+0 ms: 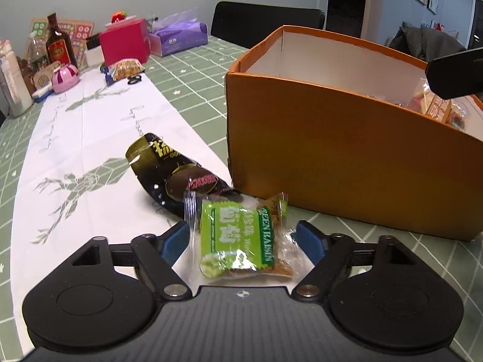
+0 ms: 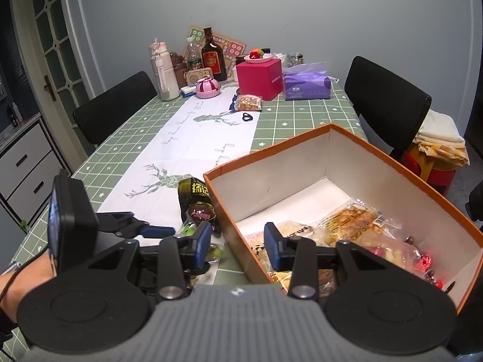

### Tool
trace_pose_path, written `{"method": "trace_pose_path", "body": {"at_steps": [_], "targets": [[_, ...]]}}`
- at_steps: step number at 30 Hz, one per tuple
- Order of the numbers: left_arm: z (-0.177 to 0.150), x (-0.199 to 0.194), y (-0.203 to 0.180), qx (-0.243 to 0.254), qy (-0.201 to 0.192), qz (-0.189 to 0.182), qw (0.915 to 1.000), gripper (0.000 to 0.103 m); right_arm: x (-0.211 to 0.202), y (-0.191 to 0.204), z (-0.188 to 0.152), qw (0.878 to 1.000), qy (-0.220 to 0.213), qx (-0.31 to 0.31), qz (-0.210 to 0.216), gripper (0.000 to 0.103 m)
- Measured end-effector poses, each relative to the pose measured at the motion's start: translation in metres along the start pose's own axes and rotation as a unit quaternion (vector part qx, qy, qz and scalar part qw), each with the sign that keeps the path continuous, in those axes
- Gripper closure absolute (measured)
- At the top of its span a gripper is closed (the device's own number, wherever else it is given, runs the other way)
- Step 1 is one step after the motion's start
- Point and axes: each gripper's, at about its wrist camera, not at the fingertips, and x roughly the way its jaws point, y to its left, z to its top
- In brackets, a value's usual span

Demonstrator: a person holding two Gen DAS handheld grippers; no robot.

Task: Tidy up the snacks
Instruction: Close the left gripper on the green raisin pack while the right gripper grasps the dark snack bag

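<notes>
One raisin packet [image 1: 241, 238] between fingers [image 1: 175, 241].

orange box [image 1: 338, 157]: matt cardboard, white paper lining
raisin packet [image 1: 238, 241]: glossy clear and green plastic film
dark snack bag [image 1: 175, 172]: shiny crinkled foil plastic
tablecloth [image 1: 193, 102]: smooth green checked cloth
gripper pads [image 1: 173, 241]: blue ribbed rubber, matt

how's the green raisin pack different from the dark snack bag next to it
The green raisin pack is bright green with clear plastic edges; the dark snack bag is black and olive with glossy foil. The raisin pack lies between the open fingers of the left tool, while the dark bag lies farther off, beyond them. Both rest on the table outside the orange box.
</notes>
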Motion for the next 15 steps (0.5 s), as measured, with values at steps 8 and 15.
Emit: {"method": "trace_pose_path", "body": {"at_steps": [8, 15], "targets": [[-0.009, 0.004, 0.012, -0.035, 0.001, -0.016, 0.9993, 0.024, 0.010, 0.006, -0.004, 1.000, 0.012, -0.006, -0.001, 0.065], [-0.036, -0.027, 0.027, 0.002, 0.042, -0.006, 0.9991, 0.026, 0.020, 0.024, -0.005, 0.999, 0.020, -0.025, 0.007, 0.065]]}}
